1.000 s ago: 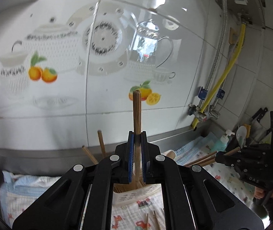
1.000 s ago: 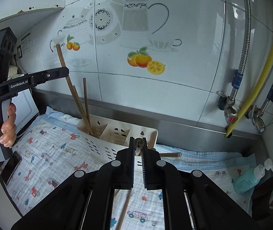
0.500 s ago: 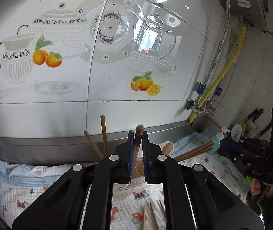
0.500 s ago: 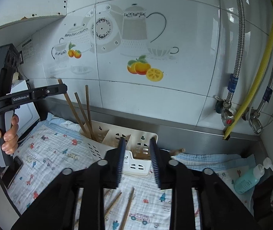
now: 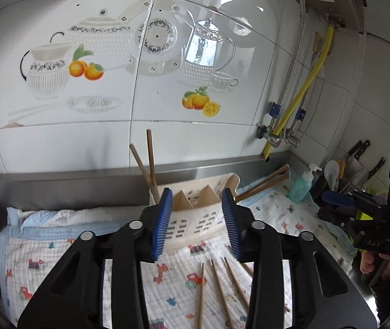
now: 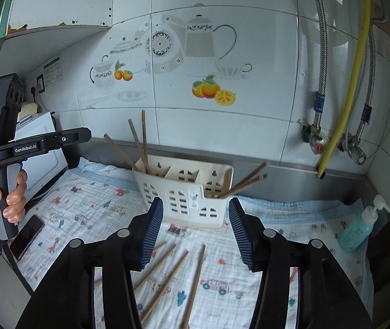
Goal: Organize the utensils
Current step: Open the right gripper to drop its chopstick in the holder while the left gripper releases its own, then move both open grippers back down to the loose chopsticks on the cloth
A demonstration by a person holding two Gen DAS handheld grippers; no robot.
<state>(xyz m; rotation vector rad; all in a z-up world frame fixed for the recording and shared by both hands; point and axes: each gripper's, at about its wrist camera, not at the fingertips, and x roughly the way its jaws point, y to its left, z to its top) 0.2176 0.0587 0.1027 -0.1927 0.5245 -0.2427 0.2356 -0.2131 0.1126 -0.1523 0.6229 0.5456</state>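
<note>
The cream plastic utensil caddy stands on a quilted cloth printed with little vehicles, close to the steel ledge below the tiled wall. The wall closes off the far side; a teal pump bottle and a dark rack hem in the right end, a white appliance and a dark phone the left. Open cloth lies in front of the caddy.

The caddy has slotted walls and dividers. Wooden chopsticks lean up from its left compartment; more slant out of its right end. Loose chopsticks lie scattered on the cloth in front, under both tools.

The left tongs stand apart with nothing between the blue pads; their jaws have just been opening. The right tongs also gape empty, having just been opening too. Both hover above the surface, in front of the caddy.

From the right wrist view the left tool's bar reads "GenRobot.AI", gripped by a hand. From the left wrist view the right tool shows "DAS".
</note>
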